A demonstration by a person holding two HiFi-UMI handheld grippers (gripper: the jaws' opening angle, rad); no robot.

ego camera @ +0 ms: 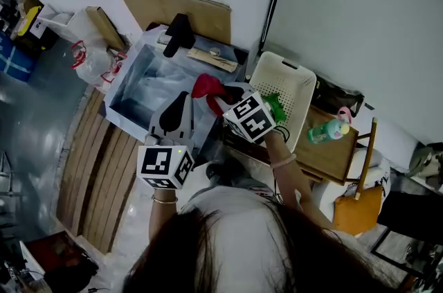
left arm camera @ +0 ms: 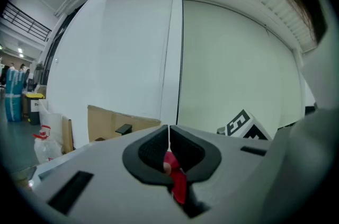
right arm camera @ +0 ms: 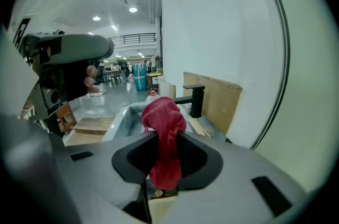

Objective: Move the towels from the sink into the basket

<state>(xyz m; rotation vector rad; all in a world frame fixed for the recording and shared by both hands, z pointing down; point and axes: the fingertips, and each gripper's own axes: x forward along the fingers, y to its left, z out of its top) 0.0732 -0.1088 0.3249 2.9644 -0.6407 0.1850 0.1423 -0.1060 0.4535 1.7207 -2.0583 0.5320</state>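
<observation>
Head view: a person stands over a grey sink [ego camera: 123, 108] and holds a gripper in each hand. A white basket [ego camera: 299, 87] is to the right of the sink.
Red towel: the red towel [ego camera: 206, 85] hangs in the air in the middle of the frame. It is over the right edge of the sink and just left of the basket, not in the basket.
Right gripper: the right gripper [ego camera: 225, 104] is just right of the towel. In the right gripper view its fingers [right arm camera: 195, 159] are clamped on the red towel [right arm camera: 164, 149]. A bunch of it sticks up above them and the rest hangs down between them.
Left gripper: the left gripper [ego camera: 181, 101] is at the lower left of the towel, with its tip close to it. In the left gripper view its fingers [left arm camera: 152, 152] are together and the tips touch. A small bit of red cloth is pinched between them. It is probably the same towel, but that view is too tight to be sure.
Inside the basket: a green thing [ego camera: 275, 107] lies near the left wall, beside the right gripper's marker cube.
Tap: a black tap [ego camera: 178, 34] stands at the top edge of the sink.
Back: a brown cardboard sheet [ego camera: 180, 7] leans on the white wall at the top of the frame.
</observation>
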